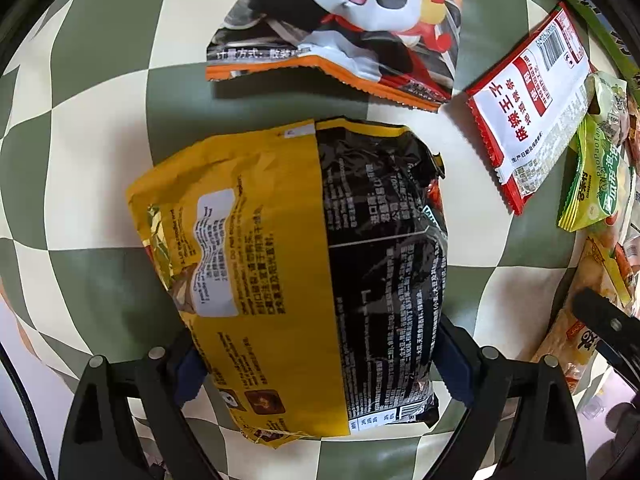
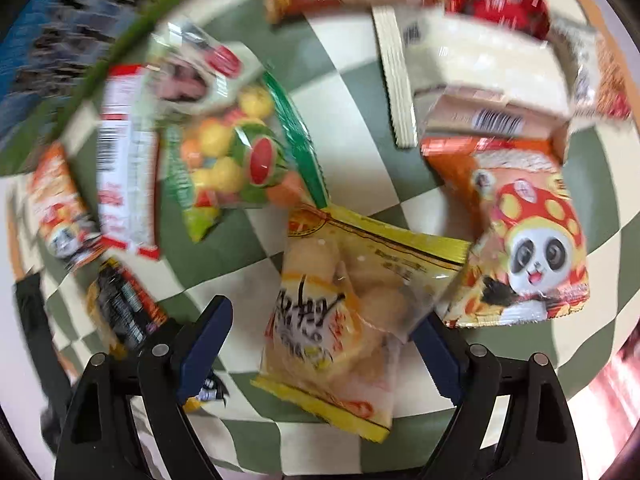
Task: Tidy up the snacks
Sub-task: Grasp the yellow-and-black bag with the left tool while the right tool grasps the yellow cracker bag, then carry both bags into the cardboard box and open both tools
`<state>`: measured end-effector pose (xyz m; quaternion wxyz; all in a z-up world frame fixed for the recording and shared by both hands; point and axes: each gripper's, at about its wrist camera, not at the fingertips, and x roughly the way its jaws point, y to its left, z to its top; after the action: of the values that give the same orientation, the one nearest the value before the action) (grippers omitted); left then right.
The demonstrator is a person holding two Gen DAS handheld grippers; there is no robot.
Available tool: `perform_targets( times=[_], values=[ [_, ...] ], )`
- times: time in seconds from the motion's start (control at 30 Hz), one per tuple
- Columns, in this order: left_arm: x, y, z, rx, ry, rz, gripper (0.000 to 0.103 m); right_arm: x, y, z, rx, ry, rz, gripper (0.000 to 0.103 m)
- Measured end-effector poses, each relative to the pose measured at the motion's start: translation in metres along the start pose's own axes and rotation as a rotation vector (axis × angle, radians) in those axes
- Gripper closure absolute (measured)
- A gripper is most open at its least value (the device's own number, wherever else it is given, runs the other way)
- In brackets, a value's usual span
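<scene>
A yellow and black snack bag (image 1: 288,264) lies on the green and cream checked cloth (image 1: 100,160). My left gripper (image 1: 320,368) points down over its near end. The jaws stand open, one blue pad at each side edge of the bag, with no clear squeeze. In the blurred right wrist view, a clear yellow-trimmed packet of pale puffs (image 2: 344,320) lies between the open jaws of my right gripper (image 2: 320,352). Its right pad is at the packet's edge and its left pad stands well clear.
Beyond the left gripper lie a panda packet (image 1: 352,28), a red and white packet (image 1: 532,104) and a green packet (image 1: 600,176). Around the right gripper lie a fruit candy bag (image 2: 240,152), a mushroom-panda packet (image 2: 528,248) and white wrapped packs (image 2: 488,64).
</scene>
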<state>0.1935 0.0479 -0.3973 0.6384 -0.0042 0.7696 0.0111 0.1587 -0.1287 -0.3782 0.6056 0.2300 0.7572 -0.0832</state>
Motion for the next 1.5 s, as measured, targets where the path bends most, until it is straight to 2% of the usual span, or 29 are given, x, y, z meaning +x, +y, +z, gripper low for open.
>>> perform_targets(
  times=[0.07,0.13,0.23,0.37,0.47,0.53,0.7,0.8,0.83,0.93,1.1,1.17,1.3,1.33,1.37,1.4,1.5],
  values=[
    [0.0,-0.007,0.008,0.0,-0.005,0.003,0.009,0.012,0.009,0.005,-0.025,0.001,-0.042,0.026],
    [-0.006,-0.009,0.0,0.005,-0.01,0.002,0.009,0.018,0.025,0.005,-0.104,-0.012,-0.106,0.034],
    [-0.019,-0.009,-0.011,0.006,-0.022,-0.003,0.009,0.018,0.047,-0.002,-0.285,-0.031,-0.159,0.037],
    [-0.019,-0.013,-0.019,0.018,-0.042,0.003,0.009,0.032,0.088,-0.031,-0.67,-0.024,-0.318,0.037],
    [-0.025,-0.014,-0.027,0.028,-0.065,0.011,0.009,0.032,0.097,-0.035,-0.775,-0.003,-0.356,0.033],
    [-0.029,-0.018,-0.033,0.042,-0.098,0.015,0.014,0.027,0.096,-0.031,-0.749,-0.005,-0.332,0.026],
    [-0.036,-0.032,-0.053,0.08,-0.15,0.052,0.017,0.01,0.067,-0.01,-0.579,-0.055,-0.251,0.025],
    [-0.034,-0.041,-0.064,0.096,-0.145,0.045,0.017,0.004,0.04,0.001,-0.526,-0.095,-0.258,0.035],
    [-0.034,-0.043,-0.067,0.098,-0.144,0.043,0.017,0.009,0.03,-0.006,-0.515,-0.114,-0.253,0.041],
    [-0.033,-0.048,-0.076,0.105,-0.146,0.039,0.017,0.003,0.015,-0.01,-0.491,-0.166,-0.247,0.047],
    [-0.036,-0.055,-0.091,0.117,-0.147,0.02,0.017,-0.012,-0.002,-0.027,-0.467,-0.184,-0.214,0.052],
    [-0.039,-0.068,-0.099,0.131,-0.147,0.019,0.017,-0.035,-0.026,-0.03,-0.468,-0.163,-0.201,0.052],
    [-0.035,-0.077,-0.109,0.145,-0.112,-0.003,0.017,-0.043,-0.039,-0.039,-0.466,-0.085,-0.162,0.043],
    [-0.033,-0.078,-0.11,0.149,-0.106,-0.005,0.017,-0.046,-0.04,-0.039,-0.459,-0.086,-0.157,0.034],
    [-0.031,-0.08,-0.111,0.152,-0.102,-0.006,0.017,-0.051,-0.042,-0.037,-0.449,-0.096,-0.158,0.031],
    [-0.031,-0.082,-0.113,0.152,-0.097,-0.008,0.017,-0.065,-0.051,-0.035,-0.443,-0.106,-0.156,0.03],
    [-0.028,-0.087,-0.115,0.157,-0.095,-0.004,0.017,-0.074,-0.044,-0.017,-0.431,-0.099,-0.168,0.03]
  ],
)
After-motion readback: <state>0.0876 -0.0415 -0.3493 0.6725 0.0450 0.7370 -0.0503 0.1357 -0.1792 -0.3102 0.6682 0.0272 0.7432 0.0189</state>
